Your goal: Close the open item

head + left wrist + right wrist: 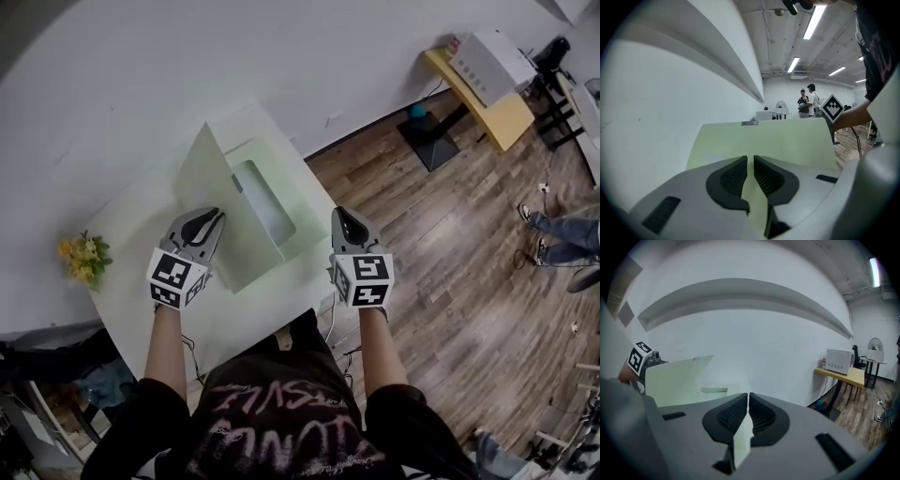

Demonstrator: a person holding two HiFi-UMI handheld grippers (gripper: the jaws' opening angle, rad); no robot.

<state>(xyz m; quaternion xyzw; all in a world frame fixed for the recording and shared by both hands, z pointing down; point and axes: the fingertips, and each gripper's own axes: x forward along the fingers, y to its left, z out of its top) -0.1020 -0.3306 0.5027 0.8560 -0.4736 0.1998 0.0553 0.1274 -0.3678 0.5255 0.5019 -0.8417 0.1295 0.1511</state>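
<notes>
A pale green case stands open on the white table (141,220). Its lid (220,202) is raised and its base (300,230) lies flat, with a grey-white inset inside. My left gripper (214,217) is shut and empty, with its tip right at the lid's outer face. In the left gripper view the lid (768,140) fills the space just beyond the left gripper (750,161); I cannot tell if they touch. My right gripper (340,214), also shut and empty, hovers at the base's right edge. From the right gripper (748,399) the lid (675,373) shows at the left.
Yellow flowers (82,258) sit at the table's left end. A white wall runs behind the table. A yellow side table with a white appliance (487,61) stands far right on the wood floor. A person's legs (562,234) are at the right edge.
</notes>
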